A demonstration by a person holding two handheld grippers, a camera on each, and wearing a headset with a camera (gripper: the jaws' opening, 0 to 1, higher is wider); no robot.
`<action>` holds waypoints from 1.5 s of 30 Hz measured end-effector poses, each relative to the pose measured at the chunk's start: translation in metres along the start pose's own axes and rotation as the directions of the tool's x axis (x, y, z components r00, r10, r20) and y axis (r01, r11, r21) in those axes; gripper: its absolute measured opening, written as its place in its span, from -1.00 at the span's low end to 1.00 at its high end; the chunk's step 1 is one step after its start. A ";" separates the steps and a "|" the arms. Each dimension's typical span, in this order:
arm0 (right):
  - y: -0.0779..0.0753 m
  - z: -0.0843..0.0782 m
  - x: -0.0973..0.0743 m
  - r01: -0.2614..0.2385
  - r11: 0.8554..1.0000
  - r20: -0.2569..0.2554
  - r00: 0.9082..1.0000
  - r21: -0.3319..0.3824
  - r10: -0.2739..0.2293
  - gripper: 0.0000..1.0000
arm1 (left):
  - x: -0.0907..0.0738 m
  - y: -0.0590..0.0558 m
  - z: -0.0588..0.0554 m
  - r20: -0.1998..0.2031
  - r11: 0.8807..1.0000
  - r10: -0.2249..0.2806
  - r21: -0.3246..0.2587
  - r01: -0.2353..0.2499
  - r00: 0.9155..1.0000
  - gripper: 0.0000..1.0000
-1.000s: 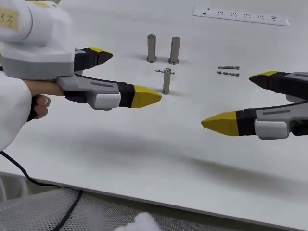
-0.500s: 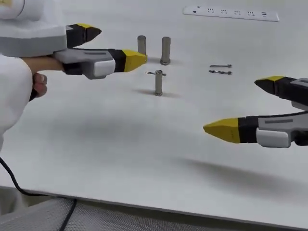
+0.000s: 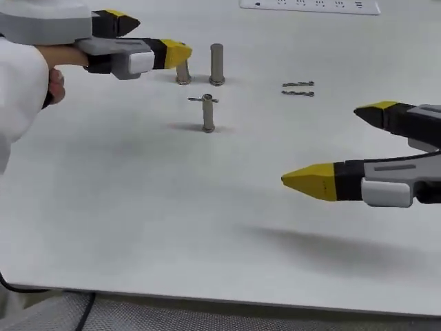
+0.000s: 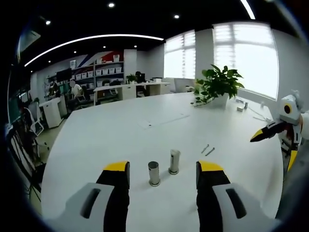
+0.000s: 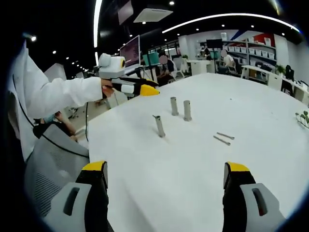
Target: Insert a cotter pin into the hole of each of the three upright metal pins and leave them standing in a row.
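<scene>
Three upright metal pins stand on the white table (image 3: 138,207). The nearest pin (image 3: 208,114) (image 5: 159,126) has a cotter pin through its top. Behind it stand two bare pins (image 3: 216,64) (image 4: 174,162), the left one (image 3: 182,73) (image 4: 154,173) partly behind a finger of my left gripper. My left gripper (image 3: 153,38) (image 4: 163,167) is open and empty, just short of those two pins. Two loose cotter pins (image 3: 298,88) (image 5: 222,138) lie to the right. My right gripper (image 3: 322,146) (image 5: 165,167) hangs open and empty, near the table's right front.
A white power strip (image 3: 310,5) lies along the table's far edge. A potted plant (image 4: 217,85) stands farther down the table. The person's white sleeve (image 3: 17,96) is at the left. The table's front edge (image 3: 207,298) runs close below.
My left gripper has moved from beside the nearest pin back and left to the two bare pins. The right gripper has hardly moved. The camera has shifted.
</scene>
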State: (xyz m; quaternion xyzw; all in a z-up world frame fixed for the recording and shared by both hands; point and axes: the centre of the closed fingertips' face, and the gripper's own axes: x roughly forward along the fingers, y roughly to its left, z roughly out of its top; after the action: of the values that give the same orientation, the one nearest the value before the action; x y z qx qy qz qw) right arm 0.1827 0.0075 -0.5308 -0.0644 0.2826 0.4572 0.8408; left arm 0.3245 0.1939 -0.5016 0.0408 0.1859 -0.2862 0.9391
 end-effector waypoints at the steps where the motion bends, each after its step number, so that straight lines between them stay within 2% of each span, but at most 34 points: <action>1: 0.000 -0.001 0.000 0.002 1.000 -0.006 1.000 -0.007 -0.002 0.97 | 0.003 0.004 0.000 0.001 1.000 0.006 -0.005 -0.006 1.000 0.00; 3: 0.000 -0.003 0.000 -0.002 1.000 -0.014 1.000 -0.010 0.002 0.97 | 0.008 0.006 -0.001 -0.009 1.000 0.008 -0.005 -0.008 1.000 -0.15; 4: 0.000 -0.003 0.001 -0.005 1.000 -0.015 1.000 -0.010 0.005 0.97 | 0.010 0.010 -0.004 -0.030 1.000 0.022 0.019 -0.022 0.999 -0.22; 5: 0.000 -0.003 0.001 -0.008 1.000 -0.017 1.000 -0.010 0.008 0.97 | 0.012 0.013 -0.005 -0.049 0.997 0.033 0.071 -0.030 0.998 -0.25; 10: 0.001 -0.006 0.004 -0.027 1.000 -0.035 0.999 -0.016 0.026 0.97 | 0.024 0.013 -0.007 -0.052 0.998 0.032 0.055 -0.029 0.998 -0.28; 15: 0.001 -0.006 0.006 -0.033 0.999 -0.035 0.999 -0.012 0.033 0.97 | 0.035 0.018 -0.015 -0.079 0.996 0.053 0.078 -0.047 0.995 -0.50; 19: -0.002 -0.007 0.006 -0.028 0.999 -0.042 0.999 -0.025 0.027 0.84 | 0.042 0.018 -0.020 -0.091 0.997 0.046 0.064 -0.041 0.995 -0.52; 21: -0.004 -0.006 0.005 -0.024 1.000 -0.037 0.999 -0.020 0.023 0.86 | 0.046 0.019 -0.024 -0.105 0.997 0.045 0.068 -0.038 0.993 -0.55; 25: -0.006 -0.005 0.002 -0.020 1.000 -0.031 0.999 -0.017 0.020 0.85 | 0.053 0.020 -0.027 -0.109 0.998 0.040 0.054 -0.035 0.993 -0.59; 26: -0.006 -0.005 0.002 -0.021 1.000 -0.033 0.999 -0.017 0.020 0.85 | 0.054 0.019 -0.027 -0.112 0.998 0.040 0.059 -0.034 0.993 -0.62; 27: -0.005 -0.006 0.002 -0.022 1.000 -0.035 0.999 -0.017 0.021 0.85 | 0.056 0.018 -0.030 -0.130 0.995 0.036 0.098 -0.023 0.991 -0.64; 29: -0.006 -0.006 0.002 -0.027 1.000 -0.041 0.999 -0.008 0.027 0.84 | 0.058 0.016 -0.032 -0.132 0.997 0.027 0.081 -0.016 0.991 -0.70; 35: -0.010 -0.003 -0.002 -0.010 1.000 -0.021 1.000 0.014 0.010 0.83 | 0.062 0.018 -0.035 -0.144 0.997 0.027 0.076 -0.016 0.989 -0.77; 36: -0.011 -0.003 -0.002 -0.008 1.000 -0.021 1.000 0.012 0.008 0.83 | 0.062 0.019 -0.035 -0.142 0.999 0.027 0.048 -0.020 0.989 -0.78; 40: -0.012 -0.002 -0.003 -0.004 1.000 -0.014 1.000 0.020 0.004 0.84 | 0.063 0.018 -0.037 -0.156 0.996 0.024 0.086 -0.011 0.987 -0.78; 44: -0.012 -0.004 -0.004 -0.005 0.999 -0.016 1.000 0.038 0.006 0.82 | 0.062 0.018 -0.037 -0.165 0.999 0.007 0.054 0.001 0.986 -0.79; 45: -0.012 -0.005 -0.005 -0.006 0.999 -0.016 1.000 0.038 0.007 0.81 | 0.063 0.018 -0.037 -0.165 0.998 0.011 0.060 -0.001 0.986 -0.79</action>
State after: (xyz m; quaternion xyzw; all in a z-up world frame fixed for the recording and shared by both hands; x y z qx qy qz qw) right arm 0.1883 -0.0048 -0.5338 -0.0512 0.2983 0.4539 0.8381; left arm 0.3707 0.1829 -0.5603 0.0933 0.2544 -0.2845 0.9196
